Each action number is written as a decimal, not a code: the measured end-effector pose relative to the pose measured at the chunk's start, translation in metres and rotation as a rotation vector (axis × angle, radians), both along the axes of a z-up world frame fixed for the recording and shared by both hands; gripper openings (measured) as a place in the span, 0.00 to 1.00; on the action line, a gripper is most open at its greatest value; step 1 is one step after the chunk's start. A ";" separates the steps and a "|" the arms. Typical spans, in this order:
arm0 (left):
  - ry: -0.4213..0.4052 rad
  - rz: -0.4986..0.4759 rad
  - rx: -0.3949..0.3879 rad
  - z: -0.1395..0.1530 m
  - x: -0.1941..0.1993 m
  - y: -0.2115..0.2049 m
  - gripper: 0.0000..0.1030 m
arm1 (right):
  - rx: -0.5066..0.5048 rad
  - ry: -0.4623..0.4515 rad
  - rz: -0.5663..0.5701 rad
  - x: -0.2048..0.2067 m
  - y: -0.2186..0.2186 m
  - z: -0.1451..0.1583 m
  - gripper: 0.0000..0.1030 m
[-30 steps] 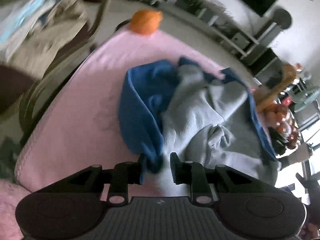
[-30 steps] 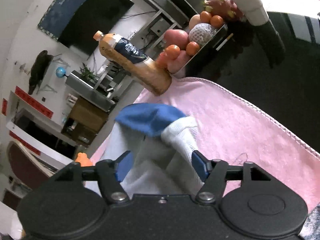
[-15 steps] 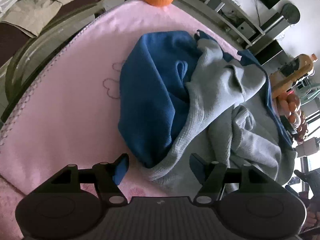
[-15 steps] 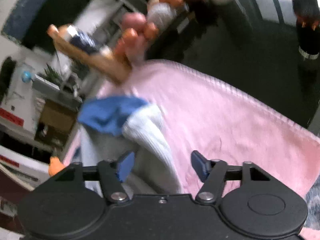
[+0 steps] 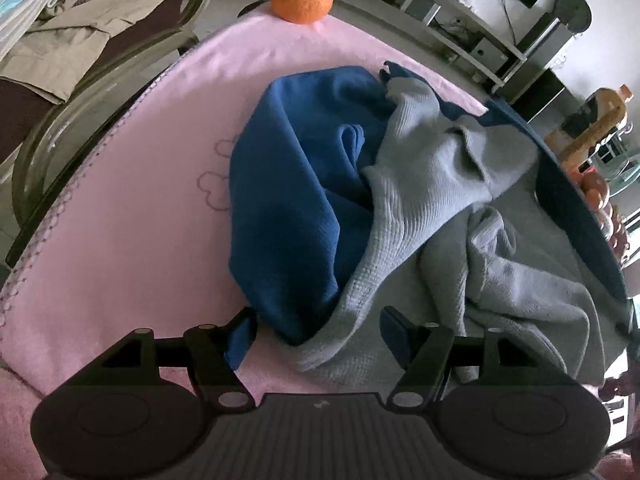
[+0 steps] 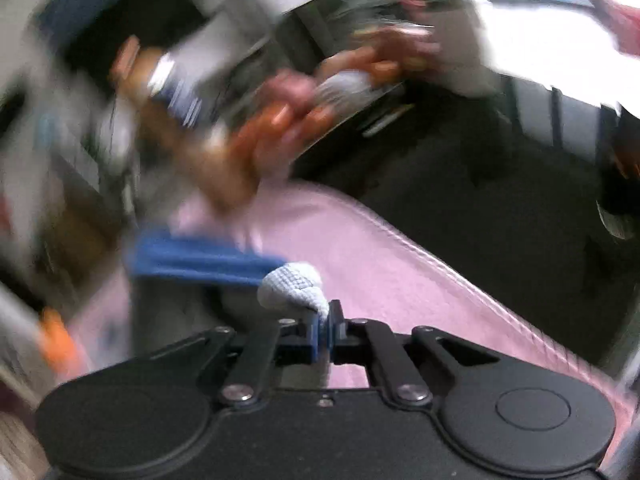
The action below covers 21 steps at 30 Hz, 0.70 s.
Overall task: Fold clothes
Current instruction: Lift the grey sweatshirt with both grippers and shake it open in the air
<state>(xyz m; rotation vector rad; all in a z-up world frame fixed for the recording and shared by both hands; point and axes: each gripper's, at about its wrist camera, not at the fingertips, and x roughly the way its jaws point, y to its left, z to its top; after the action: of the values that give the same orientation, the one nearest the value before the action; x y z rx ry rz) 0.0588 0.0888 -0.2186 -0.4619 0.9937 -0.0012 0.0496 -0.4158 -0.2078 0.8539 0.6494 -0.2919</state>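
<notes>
Beyond the garment, fruit fills a tray.

Your right wrist view is smeared by motion: the fruit tray and bottle behind the pink towel are only streaks, perhaps oranges. The garment runs off your left view's right edge, and the left gripper body hides its near hem.
</notes>
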 end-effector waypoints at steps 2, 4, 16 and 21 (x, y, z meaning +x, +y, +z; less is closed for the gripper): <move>0.007 0.004 -0.015 -0.001 0.000 0.001 0.67 | 0.137 0.054 -0.058 -0.012 -0.017 -0.016 0.04; 0.023 0.004 -0.023 -0.005 0.002 0.001 0.67 | 0.217 0.141 -0.069 -0.012 -0.026 -0.033 0.05; -0.031 -0.008 0.028 -0.009 0.007 -0.003 0.62 | 0.066 0.128 0.061 0.007 -0.011 -0.020 0.48; -0.048 -0.068 0.114 -0.009 0.011 -0.016 0.51 | 0.036 0.134 0.021 0.016 -0.015 -0.023 0.48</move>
<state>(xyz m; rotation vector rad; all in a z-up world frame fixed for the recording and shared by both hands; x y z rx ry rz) 0.0697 0.0733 -0.2277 -0.3223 0.9563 -0.0167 0.0660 -0.4308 -0.2306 0.8663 0.7895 -0.3210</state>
